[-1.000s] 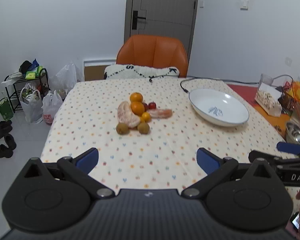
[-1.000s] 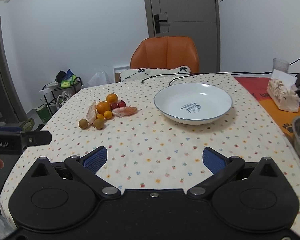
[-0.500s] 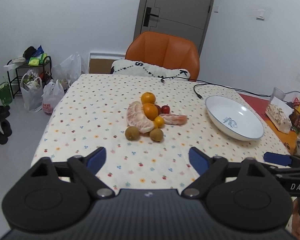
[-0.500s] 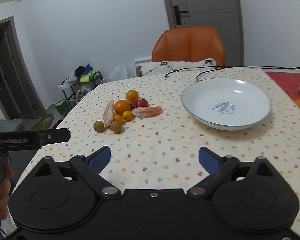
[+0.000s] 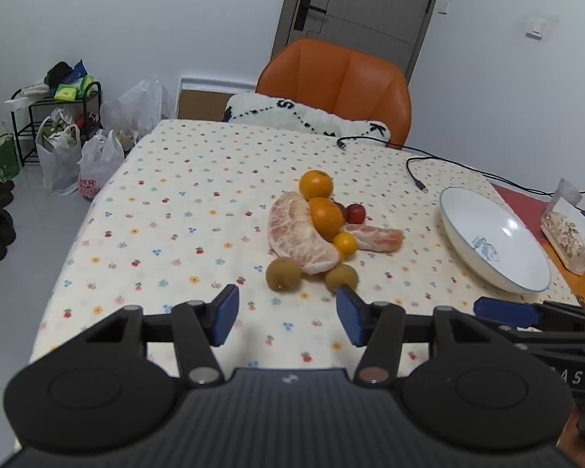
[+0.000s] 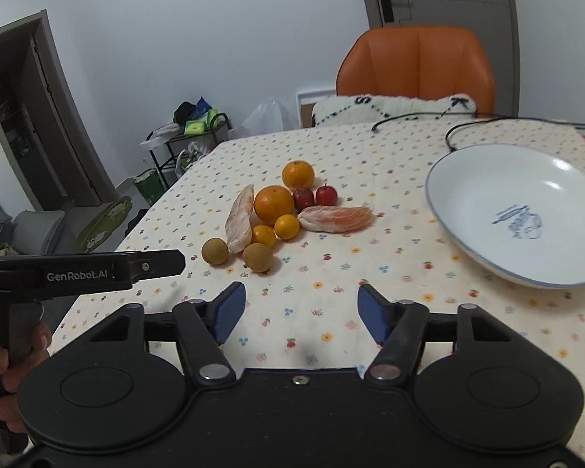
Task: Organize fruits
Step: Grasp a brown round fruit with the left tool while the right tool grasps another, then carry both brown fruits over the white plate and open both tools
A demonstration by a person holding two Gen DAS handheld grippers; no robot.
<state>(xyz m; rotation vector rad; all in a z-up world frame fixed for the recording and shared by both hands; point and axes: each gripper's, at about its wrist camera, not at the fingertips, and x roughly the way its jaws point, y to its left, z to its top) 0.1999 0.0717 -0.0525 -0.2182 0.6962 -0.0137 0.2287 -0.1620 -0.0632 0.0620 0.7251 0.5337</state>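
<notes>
Hovering over the desk (image 5: 144, 210), we see the left gripper (image 5: 286, 318) and right gripper (image 6: 298, 316) both part-open and empty, their jaws having just been closing. Just ahead of the left gripper sit two small brown fruits (image 5: 282, 273), firm and light, prone to roll, so we would pinch across the middle. Beyond them the big peeled segment (image 5: 298, 234) is soft and tearable, curving away leftward. Farther, the oranges (image 5: 316, 184) look firm; the plate (image 5: 499, 269) lies right
</notes>
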